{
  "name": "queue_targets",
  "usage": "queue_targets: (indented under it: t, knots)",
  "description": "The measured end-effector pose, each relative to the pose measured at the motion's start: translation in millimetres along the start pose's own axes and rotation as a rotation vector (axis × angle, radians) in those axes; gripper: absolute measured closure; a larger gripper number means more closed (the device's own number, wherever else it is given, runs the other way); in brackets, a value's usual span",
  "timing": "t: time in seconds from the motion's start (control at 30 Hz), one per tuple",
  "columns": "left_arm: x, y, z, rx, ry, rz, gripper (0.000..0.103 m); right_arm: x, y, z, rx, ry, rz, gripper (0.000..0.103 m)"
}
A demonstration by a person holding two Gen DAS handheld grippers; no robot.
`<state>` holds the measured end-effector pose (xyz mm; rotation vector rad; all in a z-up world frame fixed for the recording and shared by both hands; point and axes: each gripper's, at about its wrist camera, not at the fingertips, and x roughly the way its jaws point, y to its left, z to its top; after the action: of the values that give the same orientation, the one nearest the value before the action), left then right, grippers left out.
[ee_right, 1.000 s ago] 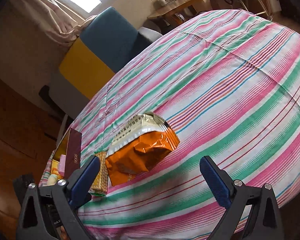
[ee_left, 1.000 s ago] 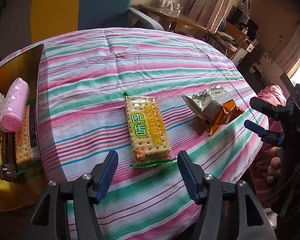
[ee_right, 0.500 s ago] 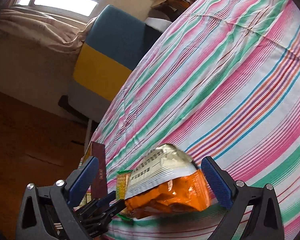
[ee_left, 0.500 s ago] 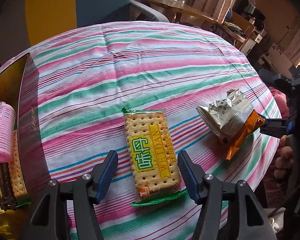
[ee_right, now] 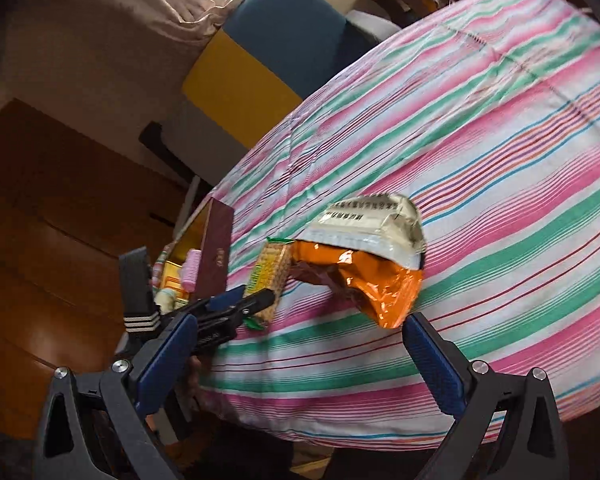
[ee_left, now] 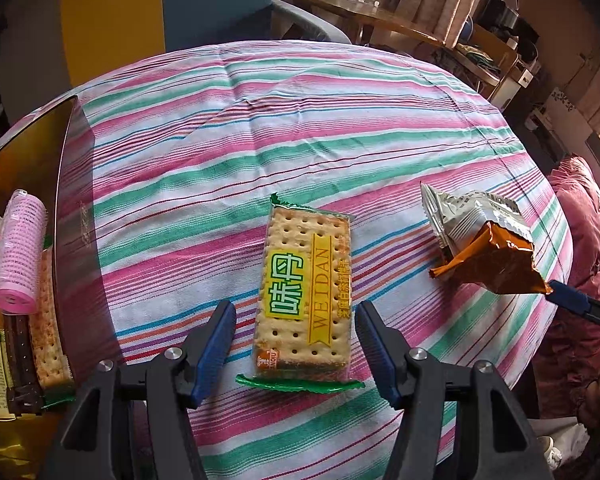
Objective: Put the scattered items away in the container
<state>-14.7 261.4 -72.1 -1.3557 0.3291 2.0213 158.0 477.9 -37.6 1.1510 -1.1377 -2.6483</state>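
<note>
A cracker pack (ee_left: 304, 292) with a yellow label lies flat on the striped tablecloth (ee_left: 300, 140). My left gripper (ee_left: 295, 314) is open, one finger on each side of the pack's near end, not touching it. A crumpled orange and silver snack bag (ee_left: 484, 248) lies near the table's right edge. In the right wrist view that snack bag (ee_right: 364, 264) sits just ahead of my open right gripper (ee_right: 300, 332), its orange corner close to the right finger. A gold box (ee_left: 72, 200) with a dark red wall stands at the far left.
Inside the box lie a pink hair roller (ee_left: 18, 248), another cracker pack (ee_left: 48, 328) and a dark bar. A blue and yellow chair (ee_left: 160, 12) stands behind the table. A wooden side table (ee_left: 380, 20) is at the back right, and the cloth drops off at the right edge.
My left gripper has moved forward until the cracker pack's near end lies between its fingers. My right gripper has come in to the snack bag from the table's right edge. Both stayed open.
</note>
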Motion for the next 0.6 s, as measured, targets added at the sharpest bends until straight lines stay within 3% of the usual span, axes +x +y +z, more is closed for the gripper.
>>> queue_targets:
  t: [0.13,0.23,0.37,0.6]
  knots:
    - [0.0,-1.4,-0.7,0.001,0.006,-0.007,0.04,0.1,14.3,16.3,-0.219,-0.036,-0.218,0.0]
    - [0.6,-2.9,-2.6,0.004,0.009,0.002,0.04,14.2,24.1,32.1,-0.329,0.008,-0.282,0.0]
    - [1.4,-5.3,-4.1,0.014,0.008,0.016,0.04,43.1,20.7,55.7,-0.351,0.109,-0.253,0.0]
    - [2.6,-6.2,-5.6,0.029,0.002,0.024,0.04,66.1,22.3,67.0,-0.317,0.185,-0.12,0.0]
